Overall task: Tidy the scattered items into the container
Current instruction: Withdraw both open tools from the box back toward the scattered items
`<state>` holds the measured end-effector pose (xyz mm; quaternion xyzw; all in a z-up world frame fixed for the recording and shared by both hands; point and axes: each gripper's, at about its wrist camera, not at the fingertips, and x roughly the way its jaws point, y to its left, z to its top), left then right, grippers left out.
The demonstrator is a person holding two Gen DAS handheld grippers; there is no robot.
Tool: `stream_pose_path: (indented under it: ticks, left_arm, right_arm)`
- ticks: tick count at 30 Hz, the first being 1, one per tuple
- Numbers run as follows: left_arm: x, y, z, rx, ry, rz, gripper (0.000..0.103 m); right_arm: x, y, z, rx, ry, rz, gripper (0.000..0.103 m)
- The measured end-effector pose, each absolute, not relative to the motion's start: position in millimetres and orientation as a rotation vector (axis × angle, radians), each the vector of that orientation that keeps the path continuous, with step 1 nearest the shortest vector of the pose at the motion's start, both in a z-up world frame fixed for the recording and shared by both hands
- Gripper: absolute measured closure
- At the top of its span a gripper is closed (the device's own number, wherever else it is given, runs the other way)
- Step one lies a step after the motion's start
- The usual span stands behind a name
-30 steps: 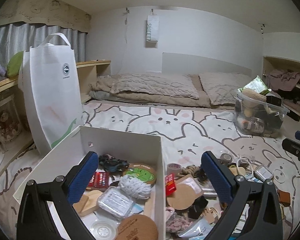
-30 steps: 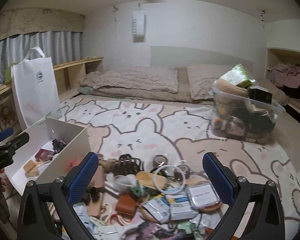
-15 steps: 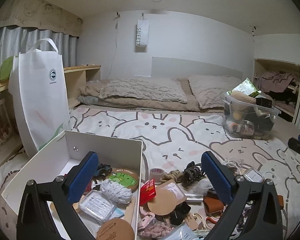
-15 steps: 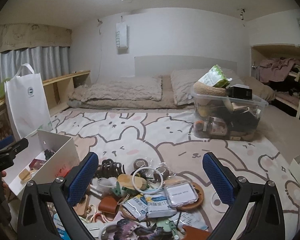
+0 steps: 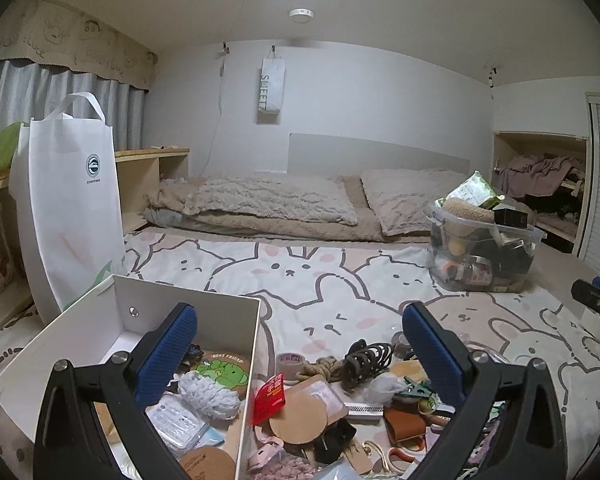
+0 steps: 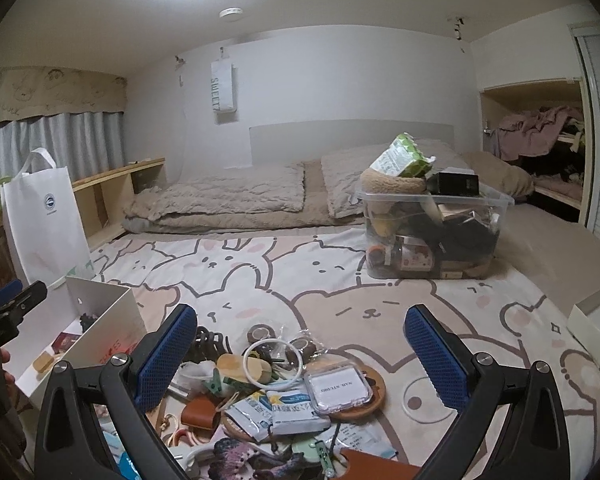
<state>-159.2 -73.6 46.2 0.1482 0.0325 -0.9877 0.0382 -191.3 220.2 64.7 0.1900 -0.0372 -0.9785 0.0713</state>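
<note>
Left-wrist view: both grippers, left gripper (image 5: 300, 354) and right gripper (image 6: 300, 354), have tilted up, spread and empty, leaving the clutter (image 6: 284, 380) on the bedspread beside the white box (image 5: 188, 300).

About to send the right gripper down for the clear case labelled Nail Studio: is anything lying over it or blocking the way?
Nothing visible blocks it. The right gripper is open, and the clear case lies uncovered on a round wooden coaster. The white ring and blue-white packets lie beside it; whether they touch is unclear.
</note>
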Motion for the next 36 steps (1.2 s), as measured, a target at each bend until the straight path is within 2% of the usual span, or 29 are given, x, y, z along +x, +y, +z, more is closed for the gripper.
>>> stream_pose_path:
  ticks: [16, 36]
  left_arm:
    - [-143.0, -44.1, 37.2, 0.401, 0.046, -3.099, 0.000]
    - [-131.9, -1.3, -37.0, 0.695, -0.076, -3.115, 0.000]
  right_arm:
    - [-176.7, 230.6, 41.0, 0.604, -0.200, -2.960, 0.000]
    - [-163.1, 233.8, -33.7, 0.885, -0.243, -2.935, 0.000]
